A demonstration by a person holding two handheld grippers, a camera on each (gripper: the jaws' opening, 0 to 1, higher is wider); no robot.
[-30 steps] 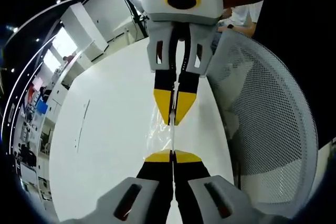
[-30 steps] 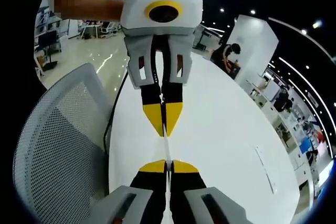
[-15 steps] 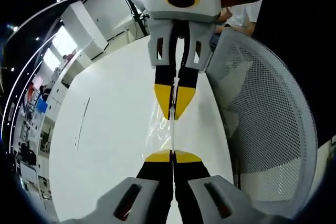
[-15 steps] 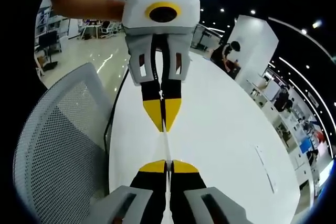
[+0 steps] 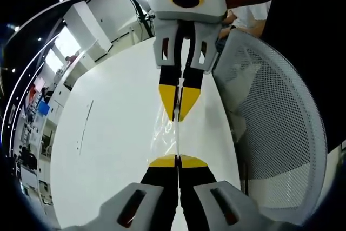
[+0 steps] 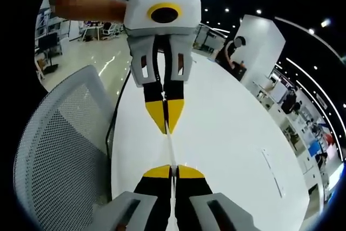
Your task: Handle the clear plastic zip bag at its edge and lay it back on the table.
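Observation:
The clear plastic zip bag (image 5: 168,136) hangs stretched between my two grippers above the white table (image 5: 108,133). In the left gripper view my left gripper (image 5: 178,162) is shut on the bag's near edge. The right gripper (image 5: 178,117) comes down from the top, shut on the far edge. In the right gripper view the bag (image 6: 171,152) shows edge-on as a thin pale strip. It runs from my right gripper (image 6: 172,171) up to the left gripper (image 6: 165,130). A person's hand holds each gripper from behind.
A white mesh chair back (image 5: 275,123) stands close beside the table edge, also visible in the right gripper view as the chair (image 6: 59,144). The table (image 6: 232,133) stretches wide away from the chair. Desks and people stand far off in the room.
The two grippers have drawn slightly apart, each facing gripper sitting a little higher in the other's view. Both stay shut on the bag.

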